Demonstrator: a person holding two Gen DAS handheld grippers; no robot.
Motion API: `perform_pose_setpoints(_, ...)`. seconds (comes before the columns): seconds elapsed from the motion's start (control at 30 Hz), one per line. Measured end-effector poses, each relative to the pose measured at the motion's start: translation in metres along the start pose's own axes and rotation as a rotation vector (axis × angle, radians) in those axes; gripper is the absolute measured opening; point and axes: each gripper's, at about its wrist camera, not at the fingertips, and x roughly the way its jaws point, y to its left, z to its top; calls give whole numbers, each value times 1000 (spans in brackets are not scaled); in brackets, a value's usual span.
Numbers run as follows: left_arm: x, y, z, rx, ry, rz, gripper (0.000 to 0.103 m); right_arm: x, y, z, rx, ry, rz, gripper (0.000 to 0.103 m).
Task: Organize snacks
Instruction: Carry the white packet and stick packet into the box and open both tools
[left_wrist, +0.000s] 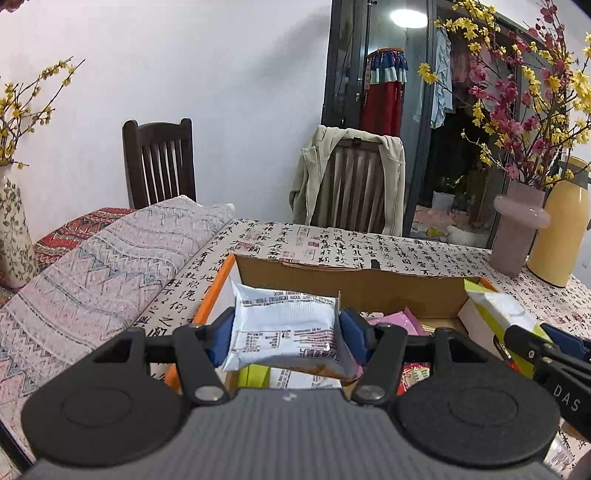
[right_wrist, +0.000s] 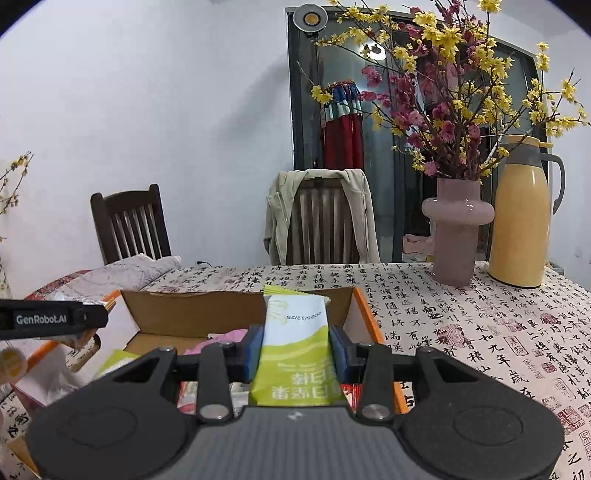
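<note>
So the cardboard box (left_wrist: 354, 284) with the orange edge is sitting on the calligraphy-print tablecloth (left_wrist: 406, 251), and it's got a loose pile in it: a pink packet (left_wrist: 397, 320), something red-printed (left_wrist: 415, 376) further down, plus a yellow-green wrapper (left_wrist: 255, 374) near the front. I can't read what the buried ones are.

My left gripper (left_wrist: 284, 330) is clamped on a white snack pouch (left_wrist: 280, 328), held above the box interior. The pouch is puffy, silvery-white, printed side up with a nutrition table and red lettering, and it's sideways between the blue pads (left_wrist: 219, 341), which dent both of its ends.

My right gripper (right_wrist: 295, 349) is closed around a green-and-white snack bar packet (right_wrist: 295, 343), also over the box, near its right wall. That one is long and flat, white at the far end with a stamped date, lime green toward me with white characters. Its far end pokes up past the back wall of the box.

Beyond the box to the right stand a pink vase (right_wrist: 456, 229) of yellow and red blossoms and a yellow thermos jug (right_wrist: 521, 218).
</note>
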Motion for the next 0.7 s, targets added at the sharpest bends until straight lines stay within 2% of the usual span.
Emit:
perform_pose_setpoints(0.07,-2,2,-2,-7,-3,12,75,0,1,-2,2,9,-3,39)
perform_pose_setpoints(0.1,-3,3,-3,-10,-9,16,76,0,1,-3,5,16,-4,39)
perform_pose_setpoints(0.17,-6,4,-4,-19,-12,16,89,-1,0,-6,13,22,-1,39)
perform_pose_setpoints(0.2,-7,4,-5,-24,-16,21,94,-1,0,-6,13,28,4,51)
perform_pose_setpoints(0.23,-8,4,-5,-27,-22,30,103,-1,-1,-6,17,31,7,75)
perform_pose_setpoints(0.3,-12,5,-6,-34,-37,43,103,-3,-2,-6,26,21,1,103)
perform_pose_setpoints(0.53,-19,2,-5,-26,-46,24,103,-12,-1,-6,34,18,23,103)
perform_pose_setpoints(0.7,-40,0,5,-22,-76,17,103,-23,1,0,30,5,26,103)
